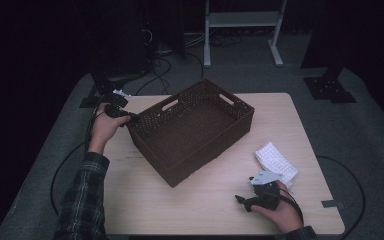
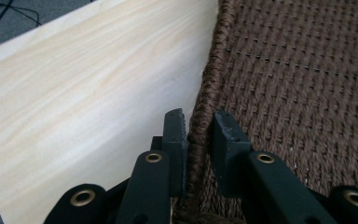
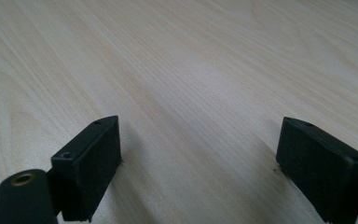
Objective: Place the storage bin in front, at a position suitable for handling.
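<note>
Wooden table (image 1: 205,200), left gripper (image 2: 198,135) clamped on brown basket (image 1: 190,130) rim, right gripper (image 3: 198,158) open

Pale wooden table (image 1: 190,200): brown woven basket (image 1: 190,131) mid-left, white gridded packet, perhaps folded cloth (image 1: 276,161), near right.

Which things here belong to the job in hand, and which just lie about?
In the job:
- woven basket, rim between the jaws
- left gripper, at that rim

Lying about:
- white cloth, on the table
- right gripper, open, holding nothing
</note>
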A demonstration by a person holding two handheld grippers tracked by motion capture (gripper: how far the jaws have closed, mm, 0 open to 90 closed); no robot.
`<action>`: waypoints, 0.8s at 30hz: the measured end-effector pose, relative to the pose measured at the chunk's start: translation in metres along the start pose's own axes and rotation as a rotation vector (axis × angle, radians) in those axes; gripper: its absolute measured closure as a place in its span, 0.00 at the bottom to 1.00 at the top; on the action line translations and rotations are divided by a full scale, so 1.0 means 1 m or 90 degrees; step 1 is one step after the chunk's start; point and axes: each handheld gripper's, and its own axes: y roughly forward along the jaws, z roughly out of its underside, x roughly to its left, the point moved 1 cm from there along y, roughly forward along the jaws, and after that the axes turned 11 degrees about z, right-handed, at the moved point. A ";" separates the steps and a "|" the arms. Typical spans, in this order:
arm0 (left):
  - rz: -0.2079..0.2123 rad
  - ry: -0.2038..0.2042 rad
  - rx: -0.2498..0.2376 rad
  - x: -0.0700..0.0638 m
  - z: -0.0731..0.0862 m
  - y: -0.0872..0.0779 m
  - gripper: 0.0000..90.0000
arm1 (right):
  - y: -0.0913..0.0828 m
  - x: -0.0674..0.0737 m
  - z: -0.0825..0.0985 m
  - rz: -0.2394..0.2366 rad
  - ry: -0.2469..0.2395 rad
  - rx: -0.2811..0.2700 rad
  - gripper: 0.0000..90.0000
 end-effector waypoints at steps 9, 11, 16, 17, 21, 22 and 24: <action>0.004 -0.027 -0.031 -0.020 0.021 -0.010 0.89 | 0.000 0.000 0.000 0.000 0.001 0.000 0.14; 0.004 -0.030 -0.030 -0.025 0.026 -0.013 0.90 | 0.000 0.000 0.000 0.000 0.001 0.000 0.14; 0.016 -0.047 -0.037 -0.037 0.039 -0.020 0.91 | 0.000 0.000 0.000 0.000 0.001 0.000 0.14; 0.019 -0.051 -0.039 -0.042 0.044 -0.022 0.91 | 0.000 0.000 0.000 0.000 0.001 0.000 0.14; 0.021 -0.059 -0.045 -0.051 0.055 -0.028 0.90 | 0.000 0.000 0.000 0.000 0.001 0.000 0.14; 0.023 -0.061 -0.045 -0.052 0.058 -0.029 0.90 | 0.000 0.000 0.000 0.000 0.001 0.000 0.14; 0.022 -0.064 -0.049 -0.054 0.061 -0.031 0.90 | 0.000 0.000 0.000 0.000 0.001 0.000 0.14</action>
